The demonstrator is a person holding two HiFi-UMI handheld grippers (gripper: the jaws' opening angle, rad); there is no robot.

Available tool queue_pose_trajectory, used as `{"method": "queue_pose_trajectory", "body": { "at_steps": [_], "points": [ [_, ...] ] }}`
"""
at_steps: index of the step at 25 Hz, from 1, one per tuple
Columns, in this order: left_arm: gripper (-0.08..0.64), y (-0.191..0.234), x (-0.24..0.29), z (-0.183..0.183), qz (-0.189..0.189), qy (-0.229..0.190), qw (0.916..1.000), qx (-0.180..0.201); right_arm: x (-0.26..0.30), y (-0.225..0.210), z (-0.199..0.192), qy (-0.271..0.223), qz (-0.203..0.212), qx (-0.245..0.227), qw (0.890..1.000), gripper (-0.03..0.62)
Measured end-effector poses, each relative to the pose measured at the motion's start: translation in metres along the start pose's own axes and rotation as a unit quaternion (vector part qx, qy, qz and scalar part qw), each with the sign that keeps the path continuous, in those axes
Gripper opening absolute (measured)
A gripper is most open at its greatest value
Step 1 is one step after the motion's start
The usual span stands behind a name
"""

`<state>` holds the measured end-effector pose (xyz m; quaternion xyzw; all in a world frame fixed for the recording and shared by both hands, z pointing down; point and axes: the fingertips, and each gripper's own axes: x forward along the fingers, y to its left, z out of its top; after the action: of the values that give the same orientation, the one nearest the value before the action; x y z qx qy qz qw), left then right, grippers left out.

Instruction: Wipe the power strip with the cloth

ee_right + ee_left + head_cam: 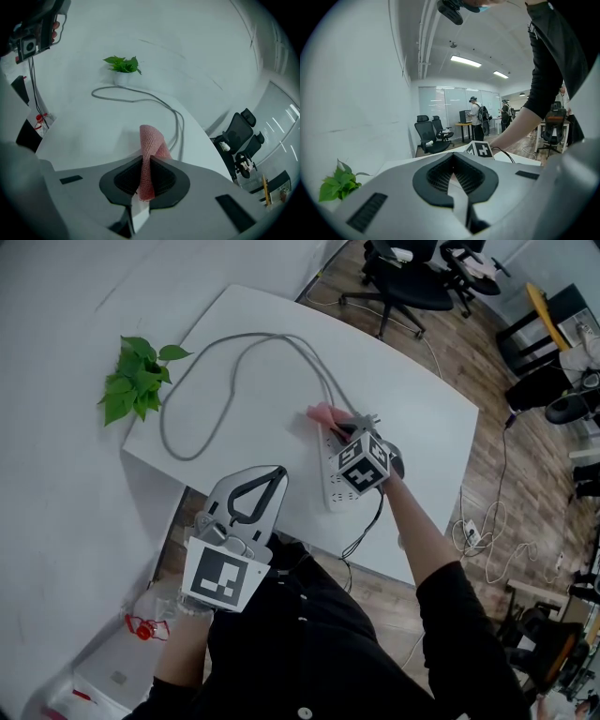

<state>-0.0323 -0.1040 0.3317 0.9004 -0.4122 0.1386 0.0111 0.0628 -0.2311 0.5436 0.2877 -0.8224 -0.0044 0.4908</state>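
Observation:
A white power strip [335,491] lies on the white table [431,446], its grey cable [202,362] looping toward the far left. My right gripper [341,427] is over the strip's far end, shut on a pink cloth [322,413]. In the right gripper view the cloth [151,140] stands pinched between the jaws of my right gripper [149,165], and the strip is hidden below. My left gripper [277,472] hovers by the table's near edge, to the left of the strip. In its own view the left gripper [452,161] is shut with nothing in it.
A small green plant [136,381] stands at the table's left corner. A black cord [361,535] hangs off the near edge. Office chairs [403,282] and loose floor cables [478,540] lie beyond the table. People [477,117] stand far back in the room.

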Motion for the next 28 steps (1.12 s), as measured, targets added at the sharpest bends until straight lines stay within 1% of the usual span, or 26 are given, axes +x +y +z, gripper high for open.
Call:
{"method": "queue_pose_trajectory", "body": {
  "at_steps": [12,28],
  "points": [
    [0.013,-0.007,-0.002,0.001,-0.009,-0.004,0.9999,0.004,-0.014,0.03,-0.009,-0.007,0.029,-0.006,1.0,0.057],
    [0.013,-0.019,0.01,0.003,-0.045,-0.014,0.9988,0.012,-0.048,0.095,-0.033,-0.019,0.058,0.001,0.998,0.057]
  ]
}}
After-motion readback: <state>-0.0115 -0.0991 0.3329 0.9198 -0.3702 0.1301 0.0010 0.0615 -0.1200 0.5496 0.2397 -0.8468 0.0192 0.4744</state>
